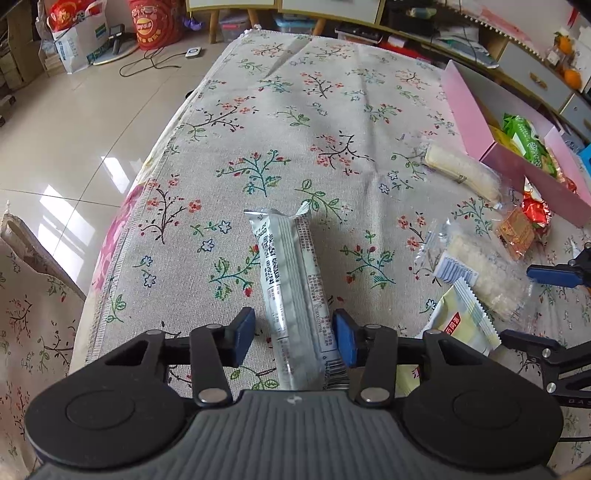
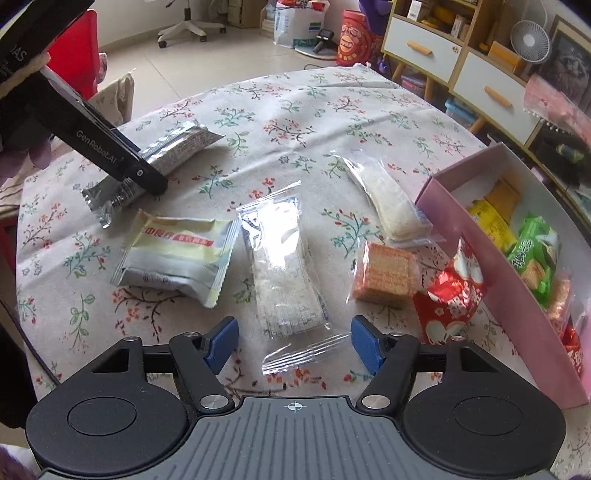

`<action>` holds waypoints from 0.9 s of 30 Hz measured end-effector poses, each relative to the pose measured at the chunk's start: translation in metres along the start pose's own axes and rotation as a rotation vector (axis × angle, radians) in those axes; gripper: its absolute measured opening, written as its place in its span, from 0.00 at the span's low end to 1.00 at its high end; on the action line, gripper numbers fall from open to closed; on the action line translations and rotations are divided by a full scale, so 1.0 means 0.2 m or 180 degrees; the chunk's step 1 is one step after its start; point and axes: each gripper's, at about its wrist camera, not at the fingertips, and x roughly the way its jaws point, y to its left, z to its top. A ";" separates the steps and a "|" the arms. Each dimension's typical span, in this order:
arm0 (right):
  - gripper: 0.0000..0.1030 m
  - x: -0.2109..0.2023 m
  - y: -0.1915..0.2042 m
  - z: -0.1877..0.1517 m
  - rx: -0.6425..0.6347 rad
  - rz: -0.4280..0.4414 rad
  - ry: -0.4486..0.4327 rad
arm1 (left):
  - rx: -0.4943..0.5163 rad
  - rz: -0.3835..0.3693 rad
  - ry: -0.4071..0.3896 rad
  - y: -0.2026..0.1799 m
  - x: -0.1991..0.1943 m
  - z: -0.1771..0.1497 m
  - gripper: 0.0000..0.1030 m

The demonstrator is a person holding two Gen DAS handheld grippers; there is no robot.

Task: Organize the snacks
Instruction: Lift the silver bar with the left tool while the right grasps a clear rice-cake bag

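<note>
Left gripper (image 1: 294, 338) sits low over the flowered tablecloth (image 1: 295, 122), jaws spread part way around the near end of a long silver snack bar (image 1: 291, 291); the right blue pad looks to be touching the wrapper edge, the left pad stands clear with a gap, so no firm grip shows. The bar lies flat on the cloth, pointing away from the camera. Right gripper (image 2: 293, 343) hovers with jaws wide apart and nothing between the pads; the crimped tail of a clear packet (image 2: 284, 266) lies on the cloth just ahead of the gap, not clamped. To the left of that packet rests a pale yellow pouch (image 2: 177, 258), edges close but contact uncertain. Right of the clear packet: a square of wafer biscuits (image 2: 386, 275) in clear wrap, and touching or just beside it a red foil packet (image 2: 450, 295), which lies against the near wall of the pink box (image 2: 491, 291). Farther back, a second clear-wrapped white bar (image 2: 384, 199) lies angled, its far-right end near the box corner. The box is open-topped and holds a green packet (image 2: 533, 254) and yellow packets (image 2: 491, 221); more red wrappers show at its near end. Far left in the right wrist view, the silver bar appears under the left gripper's dark finger. Beyond the table: tiled floor (image 1: 74, 122), a red bag (image 1: 159, 22).
</note>
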 end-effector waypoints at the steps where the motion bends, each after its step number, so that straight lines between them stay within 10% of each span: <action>1: 0.58 0.00 0.00 0.01 0.0010 -0.0003 -0.0005 | -0.0012 -0.0004 -0.0002 0.00 0.00 0.00 0.36; 16: 0.57 -0.12 -0.08 0.11 0.0234 0.0152 -0.0276 | -0.0174 -0.0026 -0.0021 0.04 -0.01 0.01 0.28; 20: 0.37 -0.07 -0.05 0.14 0.0186 0.0226 -0.0207 | -0.0194 -0.0021 -0.0019 0.04 -0.01 0.01 0.28; 27: 0.33 0.03 0.05 0.16 -0.0135 0.0091 -0.0038 | -0.0207 -0.0030 -0.0014 0.04 -0.01 0.01 0.28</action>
